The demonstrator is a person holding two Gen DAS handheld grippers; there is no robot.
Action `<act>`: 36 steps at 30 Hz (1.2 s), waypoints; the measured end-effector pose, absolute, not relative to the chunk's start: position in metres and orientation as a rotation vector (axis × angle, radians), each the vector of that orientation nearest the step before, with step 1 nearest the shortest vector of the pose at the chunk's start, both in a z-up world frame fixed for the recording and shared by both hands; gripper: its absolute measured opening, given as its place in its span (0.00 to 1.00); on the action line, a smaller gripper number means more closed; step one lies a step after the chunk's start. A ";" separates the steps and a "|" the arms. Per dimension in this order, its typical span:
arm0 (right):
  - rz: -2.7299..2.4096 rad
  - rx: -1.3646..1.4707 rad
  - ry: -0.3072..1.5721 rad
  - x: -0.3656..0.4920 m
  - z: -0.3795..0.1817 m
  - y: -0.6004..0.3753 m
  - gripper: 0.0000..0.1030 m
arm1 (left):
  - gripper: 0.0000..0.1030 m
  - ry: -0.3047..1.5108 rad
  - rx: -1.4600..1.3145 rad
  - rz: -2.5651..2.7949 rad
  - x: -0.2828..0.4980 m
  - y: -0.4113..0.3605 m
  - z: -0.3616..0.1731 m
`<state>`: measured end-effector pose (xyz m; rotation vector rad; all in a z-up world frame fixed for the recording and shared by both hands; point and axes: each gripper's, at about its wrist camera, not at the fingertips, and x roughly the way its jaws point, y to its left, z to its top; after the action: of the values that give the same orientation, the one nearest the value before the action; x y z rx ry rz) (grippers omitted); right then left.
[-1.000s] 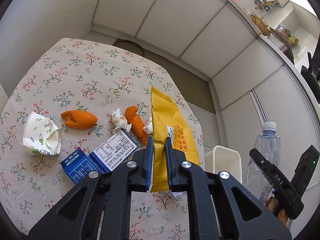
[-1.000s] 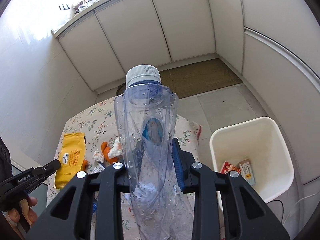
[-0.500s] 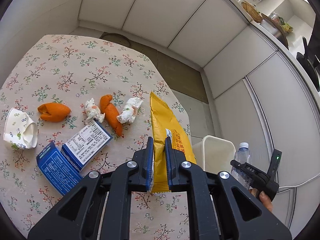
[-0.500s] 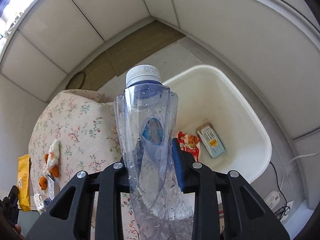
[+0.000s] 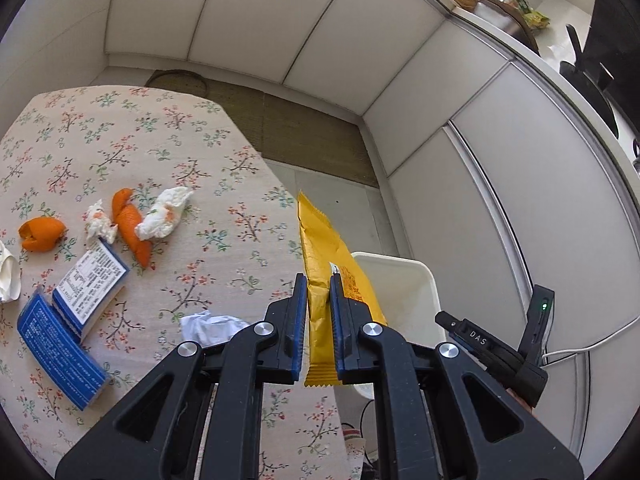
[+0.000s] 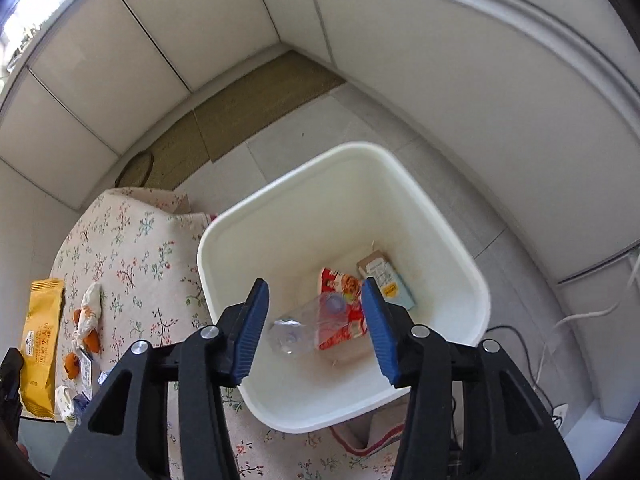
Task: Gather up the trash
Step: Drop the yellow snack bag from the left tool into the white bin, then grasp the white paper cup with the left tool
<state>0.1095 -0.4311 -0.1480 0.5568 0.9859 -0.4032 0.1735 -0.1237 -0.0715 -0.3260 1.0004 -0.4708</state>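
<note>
My left gripper (image 5: 318, 300) is shut on a yellow snack wrapper (image 5: 324, 252), held above the table's right edge near the white bin (image 5: 404, 276). In the right wrist view that wrapper (image 6: 42, 340) shows at the far left. My right gripper (image 6: 316, 300) hangs over the white bin (image 6: 280, 412) with its jaws opening and nothing between the pads. A clear plastic bottle (image 6: 308, 322) lies on the bin floor beside a red packet (image 6: 340, 304) and a small carton (image 6: 386, 282). In the left wrist view my right gripper (image 5: 496, 320) shows beyond the bin.
On the floral tablecloth (image 5: 120, 152) lie orange peels (image 5: 130, 226), crumpled tissues (image 5: 164, 214), two blue boxes (image 5: 72, 308), a white paper scrap (image 5: 208, 326) and a paper cup (image 5: 8, 280). White cabinets (image 5: 520, 200) close in behind the bin. Cables (image 6: 560, 332) trail on the floor.
The right gripper's jaws have spread and the bottle has dropped out of them into the bin. The left gripper has carried the yellow wrapper rightward toward the bin.
</note>
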 end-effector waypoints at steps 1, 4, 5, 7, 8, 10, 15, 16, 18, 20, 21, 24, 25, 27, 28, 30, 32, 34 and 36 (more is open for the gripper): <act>-0.419 0.531 0.950 0.105 -0.138 -0.434 0.54 | 0.11 0.995 -0.319 -0.486 0.171 -0.132 -0.070; -0.481 0.469 0.845 0.088 -0.111 -0.442 0.66 | 0.10 0.985 -0.295 -0.529 0.165 -0.161 -0.066; -0.508 0.445 0.808 0.080 -0.103 -0.445 0.69 | 0.10 0.984 -0.285 -0.545 0.162 -0.171 -0.066; -0.546 0.413 0.758 0.068 -0.092 -0.452 0.76 | 0.10 0.981 -0.260 -0.569 0.159 -0.189 -0.066; -0.557 0.406 0.744 0.064 -0.089 -0.455 0.79 | 0.10 0.981 -0.244 -0.581 0.157 -0.200 -0.068; -0.590 0.393 0.723 0.055 -0.087 -0.462 0.81 | 0.10 0.988 -0.232 -0.601 0.157 -0.218 -0.070; -0.639 0.440 0.680 0.034 -0.078 -0.488 0.82 | 0.10 1.000 -0.205 -0.664 0.153 -0.259 -0.067; -0.645 0.454 0.664 0.030 -0.075 -0.492 0.82 | 0.10 0.994 -0.192 -0.677 0.151 -0.264 -0.064; -0.653 0.468 0.637 0.023 -0.068 -0.496 0.83 | 0.10 0.991 -0.175 -0.695 0.147 -0.267 -0.061; -0.655 0.473 0.622 0.021 -0.064 -0.498 0.84 | 0.10 1.006 -0.157 -0.703 0.147 -0.266 -0.062; -0.652 0.474 0.617 0.021 -0.062 -0.495 0.84 | 0.10 1.015 -0.150 -0.697 0.147 -0.263 -0.064; -0.635 0.466 0.604 0.020 -0.057 -0.488 0.84 | 0.10 1.048 -0.140 -0.659 0.147 -0.248 -0.071; -0.629 0.457 0.600 0.021 -0.055 -0.485 0.84 | 0.11 1.057 -0.142 -0.643 0.148 -0.241 -0.074; -0.614 0.434 0.592 0.022 -0.050 -0.476 0.84 | 0.19 1.068 -0.144 -0.600 0.150 -0.223 -0.078; -0.604 0.424 0.591 0.024 -0.048 -0.472 0.84 | 0.22 1.070 -0.146 -0.577 0.152 -0.214 -0.080; -0.590 0.401 0.594 0.031 -0.046 -0.459 0.85 | 0.39 1.071 -0.161 -0.523 0.155 -0.193 -0.082; -0.572 0.380 0.596 0.037 -0.044 -0.445 0.87 | 0.53 1.060 -0.175 -0.473 0.158 -0.171 -0.081; -0.555 0.359 0.595 0.042 -0.042 -0.431 0.90 | 0.71 1.038 -0.177 -0.415 0.158 -0.150 -0.076; -0.529 0.331 0.596 0.049 -0.040 -0.412 0.92 | 0.84 1.009 -0.172 -0.346 0.157 -0.129 -0.073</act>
<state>0.0490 -0.4120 -0.0402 0.3313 0.5961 -0.5293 0.1572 -0.1292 -0.0728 -0.1723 1.0089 -0.3459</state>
